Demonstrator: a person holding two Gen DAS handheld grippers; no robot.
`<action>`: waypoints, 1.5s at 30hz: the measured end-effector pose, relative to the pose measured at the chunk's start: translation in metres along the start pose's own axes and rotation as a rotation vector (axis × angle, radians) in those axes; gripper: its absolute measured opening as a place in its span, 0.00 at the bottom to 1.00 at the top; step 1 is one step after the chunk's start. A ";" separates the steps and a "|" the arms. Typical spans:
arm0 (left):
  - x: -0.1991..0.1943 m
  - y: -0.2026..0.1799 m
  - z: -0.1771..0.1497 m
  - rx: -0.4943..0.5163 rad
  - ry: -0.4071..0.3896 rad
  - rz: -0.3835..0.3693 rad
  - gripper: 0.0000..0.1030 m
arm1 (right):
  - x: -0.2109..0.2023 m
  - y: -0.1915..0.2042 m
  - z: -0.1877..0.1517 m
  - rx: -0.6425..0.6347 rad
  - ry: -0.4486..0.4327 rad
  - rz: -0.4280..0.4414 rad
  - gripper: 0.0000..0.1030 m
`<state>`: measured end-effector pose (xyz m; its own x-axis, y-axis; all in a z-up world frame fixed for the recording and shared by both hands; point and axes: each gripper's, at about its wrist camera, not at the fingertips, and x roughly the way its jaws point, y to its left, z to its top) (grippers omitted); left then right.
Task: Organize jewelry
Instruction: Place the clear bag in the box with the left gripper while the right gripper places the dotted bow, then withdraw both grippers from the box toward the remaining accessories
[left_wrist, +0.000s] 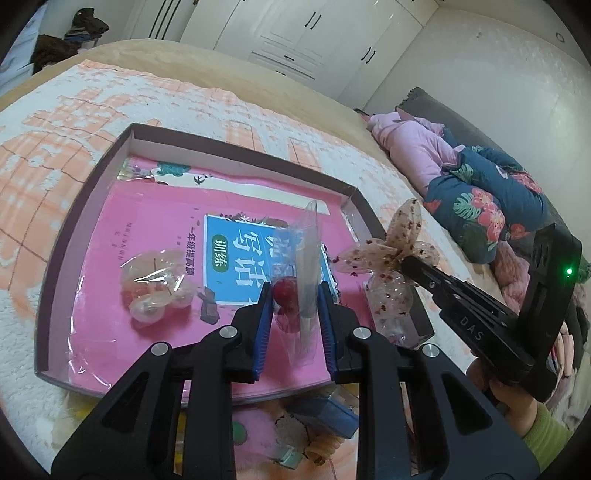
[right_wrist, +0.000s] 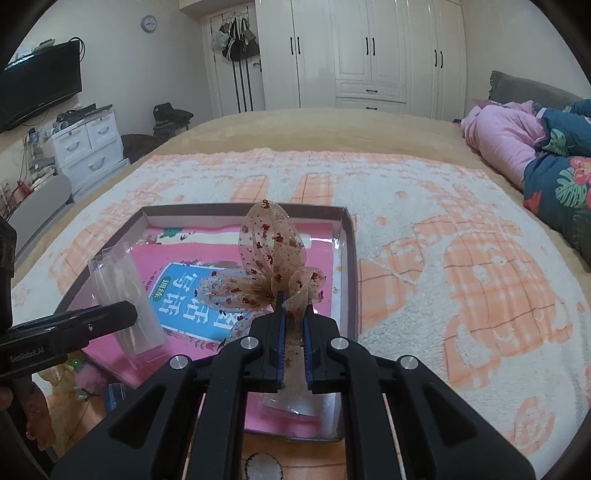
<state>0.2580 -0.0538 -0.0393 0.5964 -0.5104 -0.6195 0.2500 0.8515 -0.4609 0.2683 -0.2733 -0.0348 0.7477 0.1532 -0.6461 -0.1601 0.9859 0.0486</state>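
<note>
— Two grippers, what do they hold?
— Left gripper (left_wrist: 295, 295) pinches a clear bag (left_wrist: 308, 266); right gripper (right_wrist: 293, 317) pinches the bow (right_wrist: 269, 258), both above the tray (right_wrist: 351, 266) on the bed (right_wrist: 443, 240).

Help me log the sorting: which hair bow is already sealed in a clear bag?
The pale pink bow lying wrapped on the pink book in the tray. The red-speckled bow is bare, gripped by the right gripper.

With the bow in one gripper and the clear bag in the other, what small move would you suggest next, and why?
Probably bring the bow to the clear bag mouth: the right gripper pinches its knot, the left gripper holds the bag upright, and they are still apart.
</note>
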 end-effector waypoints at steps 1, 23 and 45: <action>0.001 0.000 0.000 0.003 0.003 0.002 0.15 | 0.001 0.001 -0.001 -0.002 0.005 0.000 0.08; -0.025 -0.002 -0.002 0.038 -0.062 0.040 0.44 | -0.021 -0.006 -0.010 0.030 -0.034 0.006 0.51; -0.116 -0.012 -0.009 0.024 -0.260 0.030 0.89 | -0.126 -0.001 -0.032 -0.004 -0.244 -0.010 0.87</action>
<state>0.1792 -0.0056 0.0326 0.7792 -0.4394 -0.4470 0.2454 0.8701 -0.4275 0.1536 -0.2953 0.0219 0.8829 0.1553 -0.4430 -0.1540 0.9873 0.0393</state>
